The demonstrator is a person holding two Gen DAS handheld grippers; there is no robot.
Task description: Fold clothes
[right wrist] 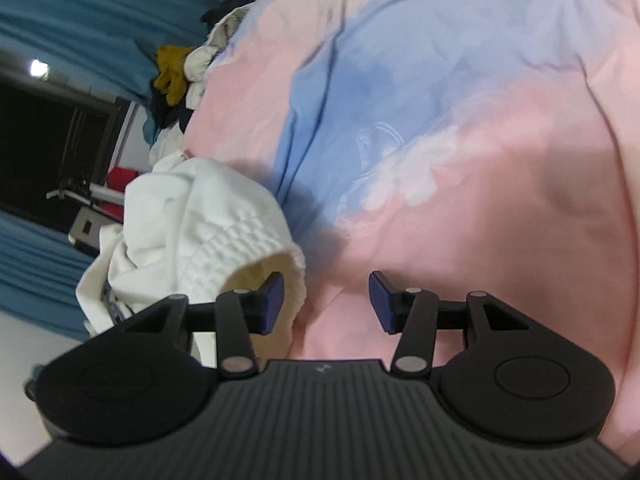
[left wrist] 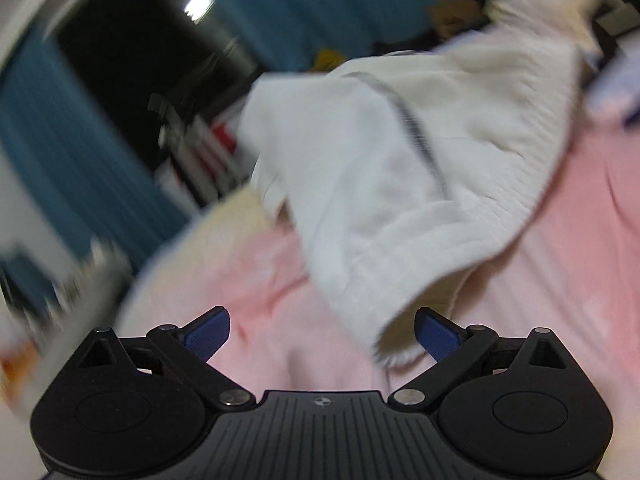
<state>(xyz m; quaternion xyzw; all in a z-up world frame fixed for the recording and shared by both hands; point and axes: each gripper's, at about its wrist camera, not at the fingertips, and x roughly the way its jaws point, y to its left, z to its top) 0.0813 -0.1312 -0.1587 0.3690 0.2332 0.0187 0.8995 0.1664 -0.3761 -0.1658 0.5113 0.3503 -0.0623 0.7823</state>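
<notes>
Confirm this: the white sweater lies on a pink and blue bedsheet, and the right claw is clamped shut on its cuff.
Not clamped. The right wrist view shows the right claw open, nothing pinched; its one pad only overlaps the cuff. The white sweater does lie on the pink and blue bedsheet.

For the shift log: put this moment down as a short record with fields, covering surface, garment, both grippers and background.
surface: pink and blue bedsheet
garment: white knit garment, crumpled on the sheet, cuff opening toward the cameras
left gripper: open, nothing held, cuff hem just in front of its right finger
right gripper: open, nothing held; left finger at the cuff opening
background: clothes pile at the bed's far edge, blue curtain
image quality: left wrist view motion-blurred
</notes>
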